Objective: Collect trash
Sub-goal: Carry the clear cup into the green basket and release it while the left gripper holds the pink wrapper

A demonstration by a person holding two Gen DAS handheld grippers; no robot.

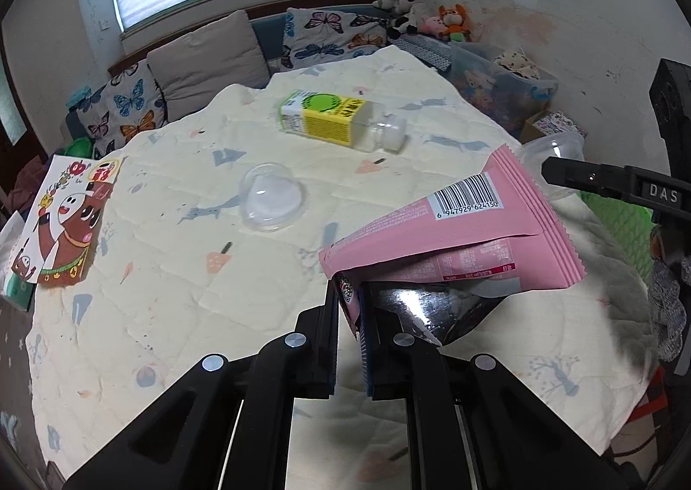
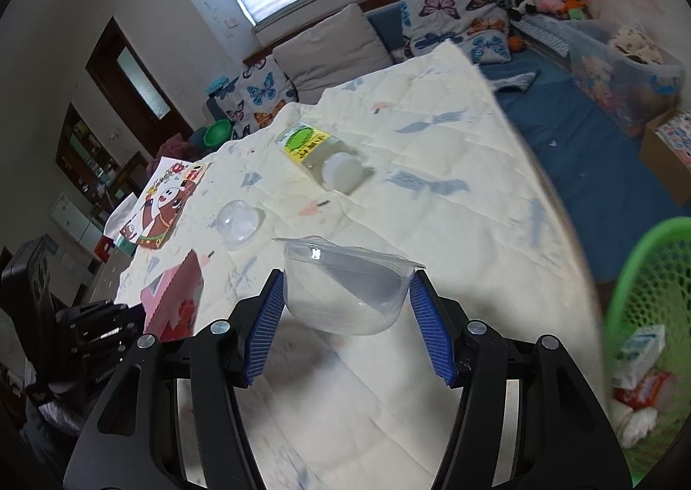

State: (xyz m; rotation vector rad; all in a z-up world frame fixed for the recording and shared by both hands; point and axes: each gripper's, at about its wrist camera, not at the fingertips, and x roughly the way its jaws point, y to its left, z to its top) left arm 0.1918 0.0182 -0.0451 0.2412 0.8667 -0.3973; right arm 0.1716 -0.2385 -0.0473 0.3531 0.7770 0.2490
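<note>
pink wrapper (image 1: pixel 466 231) pinched in left gripper (image 1: pixel 352 308), clear cup (image 2: pixel 345 287) in right gripper (image 2: pixel 345 295)

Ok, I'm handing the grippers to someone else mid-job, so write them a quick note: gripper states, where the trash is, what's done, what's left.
Left gripper: shut on the pink snack wrapper, held above the quilt.
Right gripper: shut on the clear plastic cup, also off the quilt.
Green basket is to the right and already holds a few pieces of trash.
Still lying on the quilt: the yellow-labelled bottle on its side and the clear dome lid.
Left: drop both held items in the basket, then fetch the bottle and lid.
</note>
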